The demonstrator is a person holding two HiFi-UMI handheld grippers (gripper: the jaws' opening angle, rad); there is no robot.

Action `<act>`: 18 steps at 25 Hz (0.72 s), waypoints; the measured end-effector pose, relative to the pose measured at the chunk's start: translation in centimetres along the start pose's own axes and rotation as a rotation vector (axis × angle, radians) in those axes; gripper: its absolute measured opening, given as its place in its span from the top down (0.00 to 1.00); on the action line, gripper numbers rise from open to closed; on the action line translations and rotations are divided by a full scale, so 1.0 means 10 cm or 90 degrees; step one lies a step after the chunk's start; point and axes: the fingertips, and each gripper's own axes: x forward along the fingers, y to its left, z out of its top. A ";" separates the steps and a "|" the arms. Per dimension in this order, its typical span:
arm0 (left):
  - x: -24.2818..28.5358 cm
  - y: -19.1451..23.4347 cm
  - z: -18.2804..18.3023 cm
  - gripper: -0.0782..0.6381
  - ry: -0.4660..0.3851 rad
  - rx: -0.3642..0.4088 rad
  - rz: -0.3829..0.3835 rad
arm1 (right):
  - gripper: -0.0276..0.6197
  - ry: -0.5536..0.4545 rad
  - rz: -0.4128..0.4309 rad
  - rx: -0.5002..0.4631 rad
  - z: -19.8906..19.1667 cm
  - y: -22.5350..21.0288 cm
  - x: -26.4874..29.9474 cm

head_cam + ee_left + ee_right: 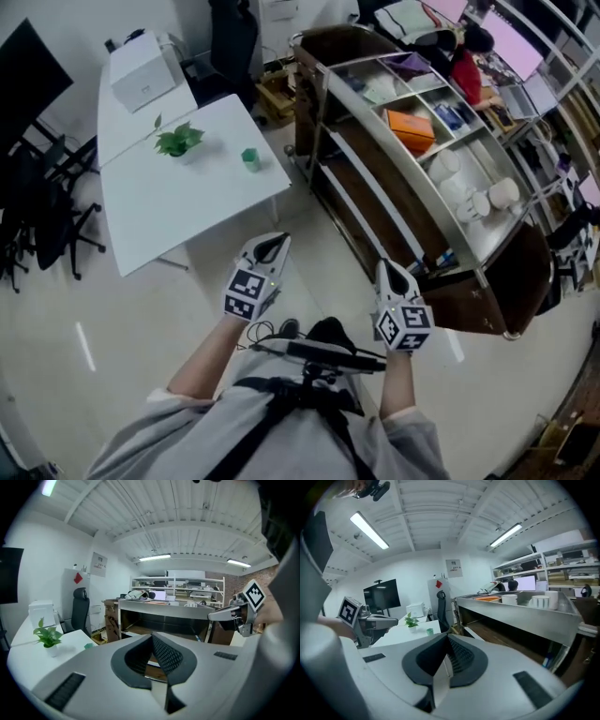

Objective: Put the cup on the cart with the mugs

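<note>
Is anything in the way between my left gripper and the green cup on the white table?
Nothing visible. Only floor and table top lie between the shut, empty left gripper and the cup; the potted plant stands off to one side, apart from the cup.

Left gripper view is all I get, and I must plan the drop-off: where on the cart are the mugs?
Observer: In the head view, the white mugs fill the near end of the top tray on the cart, beside the compartment with the orange box.
Operator: Is the right gripper free?
Observer: Yes. Its own view shows the right gripper with jaws together and nothing between them.
Operator: And the cup?
Observer: From above, the green cup stands upright near the edge of the white table that faces the cart, apart from the potted plant.
</note>
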 end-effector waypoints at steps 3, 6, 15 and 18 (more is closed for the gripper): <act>0.08 0.27 -0.07 0.89 0.002 -0.026 0.035 | 0.94 0.019 0.036 -0.017 0.06 0.08 0.34; 0.19 0.57 -0.13 0.89 0.007 -0.055 0.079 | 0.94 0.033 0.080 -0.034 0.13 0.12 0.76; 0.50 1.35 -0.03 0.89 0.009 -0.098 0.202 | 0.94 0.057 0.244 -0.077 0.61 0.44 1.90; 0.63 1.53 -0.03 0.89 0.003 -0.095 0.231 | 0.94 0.052 0.285 -0.107 0.73 0.50 2.21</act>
